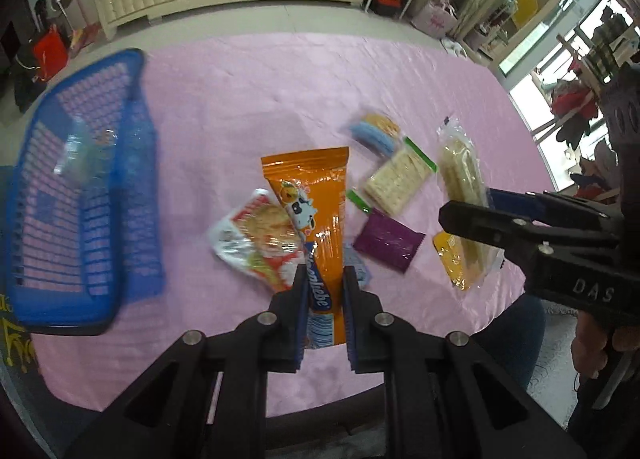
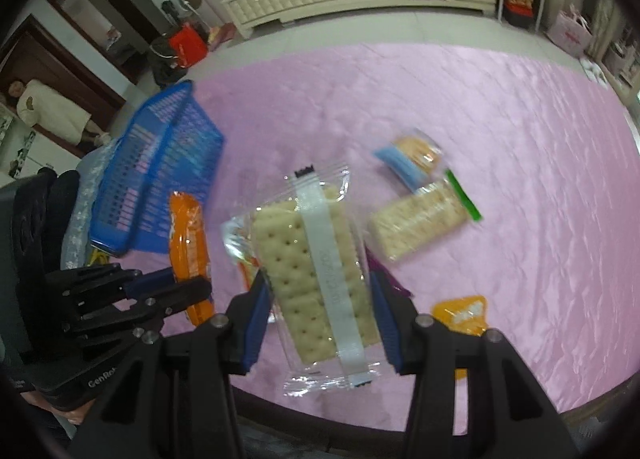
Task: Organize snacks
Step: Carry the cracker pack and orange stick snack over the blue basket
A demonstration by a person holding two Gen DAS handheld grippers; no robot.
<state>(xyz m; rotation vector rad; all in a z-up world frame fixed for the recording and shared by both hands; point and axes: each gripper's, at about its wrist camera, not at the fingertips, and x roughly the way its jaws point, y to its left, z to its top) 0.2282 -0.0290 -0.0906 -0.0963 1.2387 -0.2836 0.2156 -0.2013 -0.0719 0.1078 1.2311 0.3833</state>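
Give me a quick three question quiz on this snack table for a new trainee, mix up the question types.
1. True or false: the left gripper is shut on the orange pouch.
2. What does the right gripper hold? A) purple packet B) clear cracker pack C) blue basket
3. Fill in: the blue basket stands on a ____ tablecloth.

Key
1. True: both pads press on the pouch.
2. B: the clear cracker pack sits between its pads, while the purple packet lies on the cloth.
3. Pink.
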